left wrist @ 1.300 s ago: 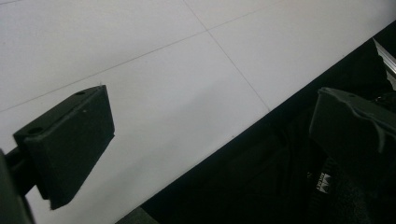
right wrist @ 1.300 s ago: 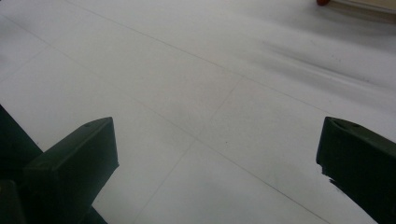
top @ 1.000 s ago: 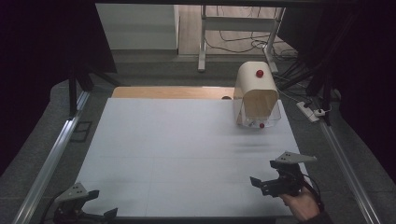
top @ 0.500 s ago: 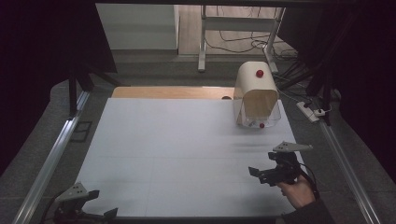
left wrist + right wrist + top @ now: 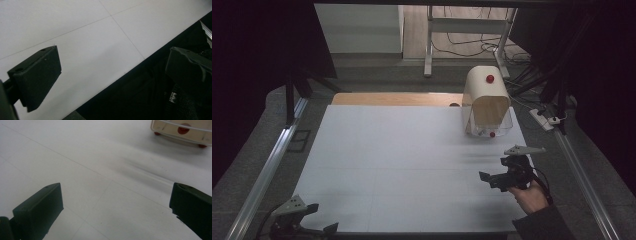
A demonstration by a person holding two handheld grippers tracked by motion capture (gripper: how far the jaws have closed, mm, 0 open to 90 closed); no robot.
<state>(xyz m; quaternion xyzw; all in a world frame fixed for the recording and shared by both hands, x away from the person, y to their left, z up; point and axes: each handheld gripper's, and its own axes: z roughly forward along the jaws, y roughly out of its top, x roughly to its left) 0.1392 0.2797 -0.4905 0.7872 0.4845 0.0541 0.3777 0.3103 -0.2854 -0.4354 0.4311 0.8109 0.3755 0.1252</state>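
A cream bread box (image 5: 486,104) with a red knob and a clear rolling front stands at the far right of the white table (image 5: 402,165); its lower edge (image 5: 182,131) appears at the top right of the right gripper view. My right gripper (image 5: 490,179), held in a hand, hovers over the table's right side in front of the box, jaws wide apart and empty (image 5: 117,205). My left gripper (image 5: 319,220) rests at the table's near left corner, jaws apart with nothing between them (image 5: 112,75), one jaw over the table, the other past its front edge.
Metal rails (image 5: 267,170) run along both sides of the table. A power strip (image 5: 546,120) and cables lie beyond the right rail. A wooden strip (image 5: 397,98) borders the far edge, with a desk frame (image 5: 462,25) behind it.
My right gripper has moved forward and up the table toward the bread box, its hand reaching farther in. The left gripper has stayed put.
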